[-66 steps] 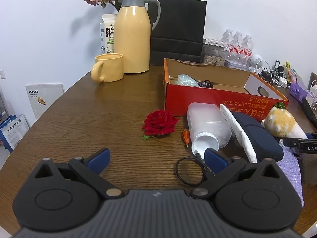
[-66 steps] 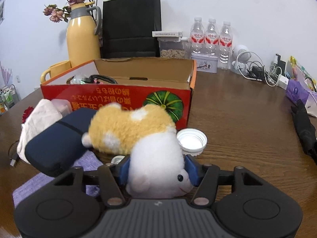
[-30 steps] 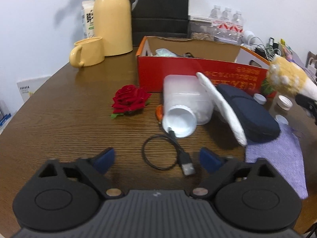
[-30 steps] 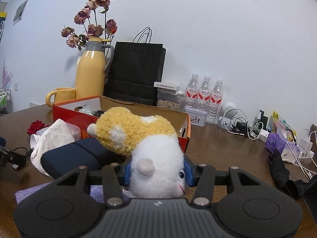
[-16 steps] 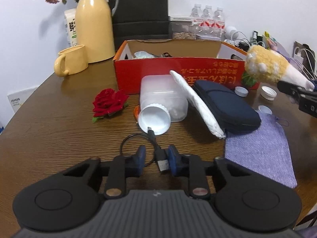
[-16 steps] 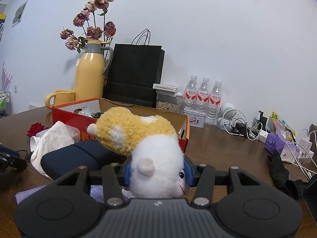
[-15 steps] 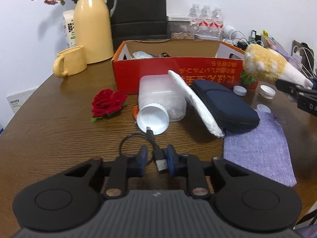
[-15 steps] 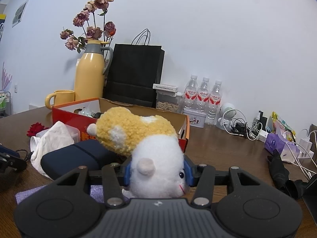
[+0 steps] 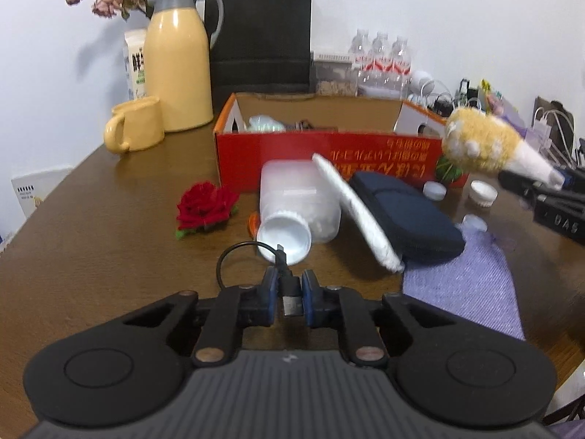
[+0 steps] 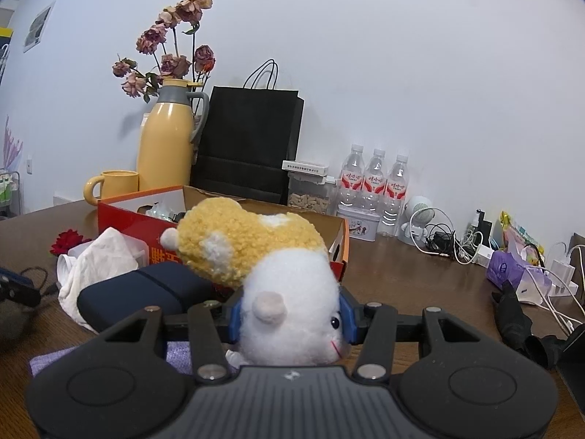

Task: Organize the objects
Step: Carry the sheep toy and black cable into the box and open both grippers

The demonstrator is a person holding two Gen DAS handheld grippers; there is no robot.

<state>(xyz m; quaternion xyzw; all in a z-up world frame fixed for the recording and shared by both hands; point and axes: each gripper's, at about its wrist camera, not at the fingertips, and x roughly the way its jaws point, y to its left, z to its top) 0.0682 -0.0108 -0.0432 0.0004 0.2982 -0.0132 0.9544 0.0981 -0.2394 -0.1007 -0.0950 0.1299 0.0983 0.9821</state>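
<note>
My left gripper [image 9: 289,292] is low over the wooden table, and its jaws are closing on the plug of a black cable [image 9: 284,272]. The blue pads touch the plug on both sides, and the cable's loop trails off to the left. My right gripper [image 10: 290,314] is shut on the white head of a yellow and white plush toy [image 10: 256,245]. It holds the toy in the air, near the right end of the red cardboard box [image 10: 124,216]. In the left wrist view the plush toy [image 9: 482,142] hangs beside the open box [image 9: 321,150].
In front of the box lie a white jar [image 9: 299,201] on its side, a red rose [image 9: 204,208], a white cloth [image 9: 362,216], a dark blue case [image 9: 406,208] and a purple cloth [image 9: 464,285]. A yellow jug [image 9: 175,73] and mug [image 9: 135,133] stand at the back left.
The left gripper's jaws, wide apart a second ago, have come together on the cable's plug. The right gripper lifted the plush toy off the table earlier and now holds still.
</note>
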